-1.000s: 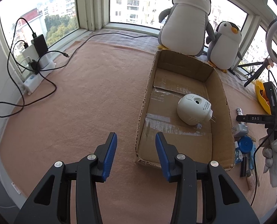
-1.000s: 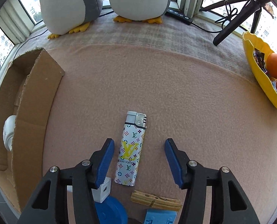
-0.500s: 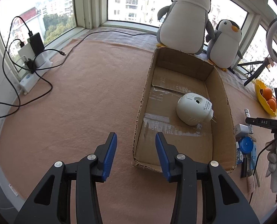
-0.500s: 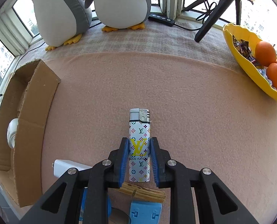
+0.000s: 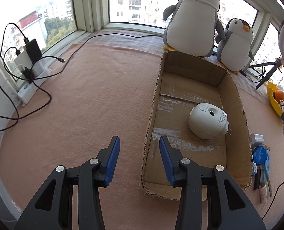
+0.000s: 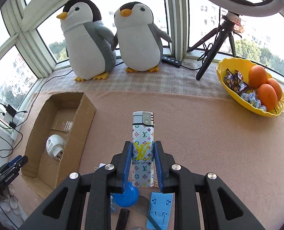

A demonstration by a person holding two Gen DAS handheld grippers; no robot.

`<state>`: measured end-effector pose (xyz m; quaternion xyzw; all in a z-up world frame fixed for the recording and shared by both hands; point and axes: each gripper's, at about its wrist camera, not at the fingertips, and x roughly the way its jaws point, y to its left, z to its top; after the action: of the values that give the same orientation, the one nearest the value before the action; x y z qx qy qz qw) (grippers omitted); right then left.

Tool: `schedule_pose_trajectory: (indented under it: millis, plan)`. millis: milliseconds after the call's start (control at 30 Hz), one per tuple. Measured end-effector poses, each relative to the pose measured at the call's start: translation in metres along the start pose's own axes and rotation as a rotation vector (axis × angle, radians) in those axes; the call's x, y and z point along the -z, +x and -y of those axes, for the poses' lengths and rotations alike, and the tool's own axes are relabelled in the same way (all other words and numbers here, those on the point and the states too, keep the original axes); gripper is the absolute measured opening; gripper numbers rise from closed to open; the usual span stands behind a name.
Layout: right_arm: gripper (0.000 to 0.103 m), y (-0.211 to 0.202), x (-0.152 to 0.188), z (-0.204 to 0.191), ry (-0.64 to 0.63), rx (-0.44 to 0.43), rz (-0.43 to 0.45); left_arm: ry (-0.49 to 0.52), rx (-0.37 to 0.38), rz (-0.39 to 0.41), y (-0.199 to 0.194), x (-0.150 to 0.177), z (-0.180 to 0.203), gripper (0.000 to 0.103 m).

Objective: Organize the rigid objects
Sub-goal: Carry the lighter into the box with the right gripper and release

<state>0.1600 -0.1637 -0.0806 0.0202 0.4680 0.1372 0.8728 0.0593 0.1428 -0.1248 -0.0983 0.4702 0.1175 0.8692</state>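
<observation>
In the right wrist view we see the lighter (image 6: 143, 149) clamped between the blue pads of our right tool (image 6: 143, 164), held clear of the peach-coloured blanket (image 6: 209, 134). Its long axis runs straight forward along the tool's fingers, with the silver metal head pointing away from us toward the two plush penguins (image 6: 113, 42) at the window. The pads (image 6: 127, 164) press on the lower half of the patterned body, one on each long side, so the head and upper body stick out well beyond the fingertips while the base sits back between the fingers.

Below the lighter's base lie a round blue cap (image 6: 127, 194), a light blue plastic piece (image 6: 160, 209) and a dark cylinder (image 6: 122, 218). To the left stands the cardboard box (image 6: 84, 134), open on top, with a white plug-in device (image 6: 54, 146) lying inside. A yellow bowl (image 6: 226, 88) of oranges and wrapped sweets sits far right.

In the left wrist view our left tool (image 5: 139, 157) gapes wide and carries nothing. It hangs over the near left wall of the cardboard box (image 5: 151, 124), one finger over the blanket (image 5: 84, 105) and the other over the box floor. The white device (image 5: 208, 123) lies deeper in the box, well apart from those fingers.
</observation>
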Motion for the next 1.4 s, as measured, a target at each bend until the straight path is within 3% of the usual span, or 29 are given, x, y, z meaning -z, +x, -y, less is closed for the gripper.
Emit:
schedule_pose_trajectory:
  millis: [300, 367, 667, 1400]
  plan:
    - [0.021, -0.023, 0.010, -0.060, -0.085, -0.103, 0.030, 0.011, 0.010, -0.017, 0.017, -0.002, 0.003, 0.032]
    - [0.021, -0.025, 0.013, -0.074, -0.102, -0.122, 0.031, 0.013, 0.011, -0.018, 0.019, -0.002, 0.004, 0.024]
    - [0.021, -0.021, 0.020, -0.116, -0.158, -0.187, 0.016, 0.015, 0.036, -0.016, 0.024, -0.002, 0.005, 0.009]
    - [0.021, 0.026, 0.034, -0.180, -0.285, -0.198, -0.073, -0.002, 0.066, -0.003, 0.025, -0.001, 0.004, 0.008]
